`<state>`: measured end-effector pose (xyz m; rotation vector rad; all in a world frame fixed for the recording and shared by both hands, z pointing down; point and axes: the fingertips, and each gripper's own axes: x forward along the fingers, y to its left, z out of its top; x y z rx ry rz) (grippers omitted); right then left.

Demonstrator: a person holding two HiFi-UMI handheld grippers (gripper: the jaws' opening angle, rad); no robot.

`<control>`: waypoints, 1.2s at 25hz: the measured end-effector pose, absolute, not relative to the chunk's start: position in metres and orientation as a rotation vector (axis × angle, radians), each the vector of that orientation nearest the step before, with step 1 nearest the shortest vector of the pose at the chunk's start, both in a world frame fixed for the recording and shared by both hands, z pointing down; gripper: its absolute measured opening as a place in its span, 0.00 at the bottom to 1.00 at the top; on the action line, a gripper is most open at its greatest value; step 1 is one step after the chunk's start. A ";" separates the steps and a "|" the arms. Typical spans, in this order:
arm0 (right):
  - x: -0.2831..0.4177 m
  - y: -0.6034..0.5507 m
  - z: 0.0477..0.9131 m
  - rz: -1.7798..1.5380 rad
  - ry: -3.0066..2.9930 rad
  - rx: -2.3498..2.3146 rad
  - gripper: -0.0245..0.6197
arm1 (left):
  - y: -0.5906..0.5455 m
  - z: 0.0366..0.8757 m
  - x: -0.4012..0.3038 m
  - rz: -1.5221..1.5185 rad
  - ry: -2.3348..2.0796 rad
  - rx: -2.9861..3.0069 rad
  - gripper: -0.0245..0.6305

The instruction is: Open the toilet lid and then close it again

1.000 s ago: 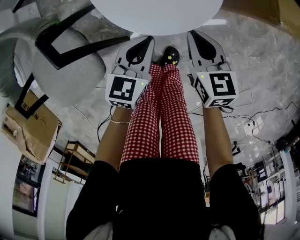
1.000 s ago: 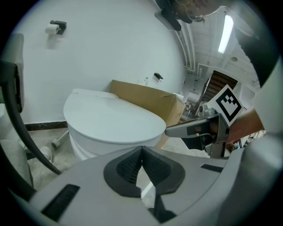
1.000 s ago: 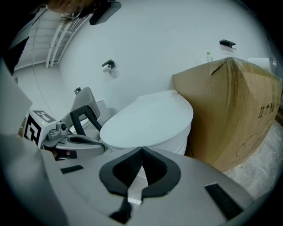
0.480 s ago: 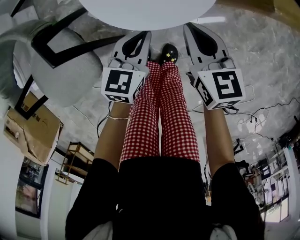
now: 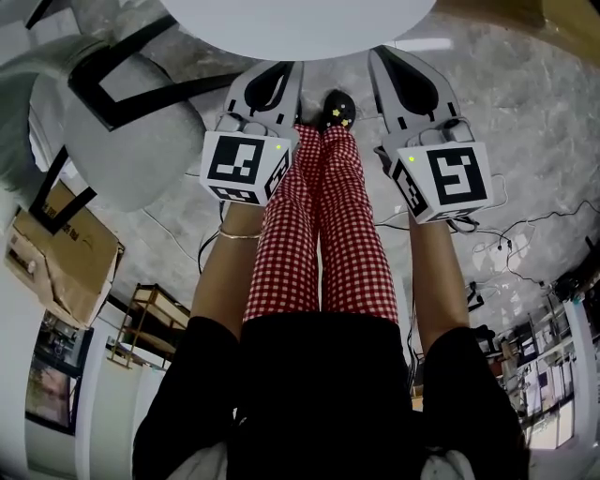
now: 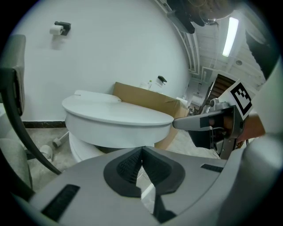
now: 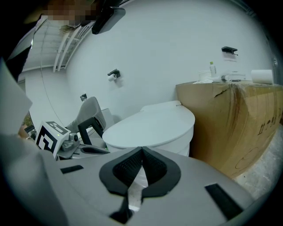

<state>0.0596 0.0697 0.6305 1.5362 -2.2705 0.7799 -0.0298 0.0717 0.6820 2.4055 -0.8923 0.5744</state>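
Note:
The white toilet (image 6: 88, 141) stands with its lid (image 6: 117, 115) down flat; the lid also shows at the top of the head view (image 5: 300, 23) and in the right gripper view (image 7: 150, 126). My left gripper (image 5: 284, 75) points at the lid's front edge, just short of it, shut with nothing between its fingers. My right gripper (image 5: 389, 64) is held level beside it at the same edge, also shut and holding nothing. Each gripper shows in the other's view: the right gripper (image 6: 194, 122) near the lid's rim, the left gripper (image 7: 84, 150) low at the left.
A grey chair (image 5: 131, 122) with a black frame stands left of the toilet. A tall cardboard box (image 7: 234, 119) with small bottles on top stands at its right. The person's legs in red check trousers (image 5: 319, 234) run between the grippers. Cables (image 5: 506, 244) lie on the floor.
Both grippers have drifted slightly forward towards the toilet's front edge. Both stay shut and the lid has not moved.

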 end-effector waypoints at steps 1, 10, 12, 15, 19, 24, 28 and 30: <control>0.059 0.069 0.630 0.787 -2.273 1.540 0.07 | 0.071 0.681 -0.030 0.567 -0.892 2.403 0.04; 0.056 0.065 0.609 0.785 -2.316 1.563 0.07 | 0.068 0.660 -0.032 0.485 -0.894 2.419 0.04; 0.056 0.064 0.605 0.779 -2.320 1.572 0.07 | 0.067 0.655 -0.032 0.488 -0.892 2.416 0.04; 0.056 0.062 0.599 0.762 -2.323 1.570 0.07 | 0.066 0.650 -0.032 0.499 -0.894 2.410 0.04; 0.055 0.058 0.588 0.741 -2.335 1.575 0.07 | 0.062 0.638 -0.032 0.475 -0.902 2.415 0.04; 0.057 0.055 0.577 0.716 -2.344 1.584 0.07 | 0.059 0.628 -0.031 0.463 -0.914 2.415 0.04; 0.056 0.052 0.569 0.712 -2.352 1.599 0.07 | 0.057 0.619 -0.031 0.455 -0.922 2.418 0.04; 0.057 0.050 0.563 0.694 -2.357 1.598 0.07 | 0.055 0.613 -0.031 0.445 -0.928 2.423 0.04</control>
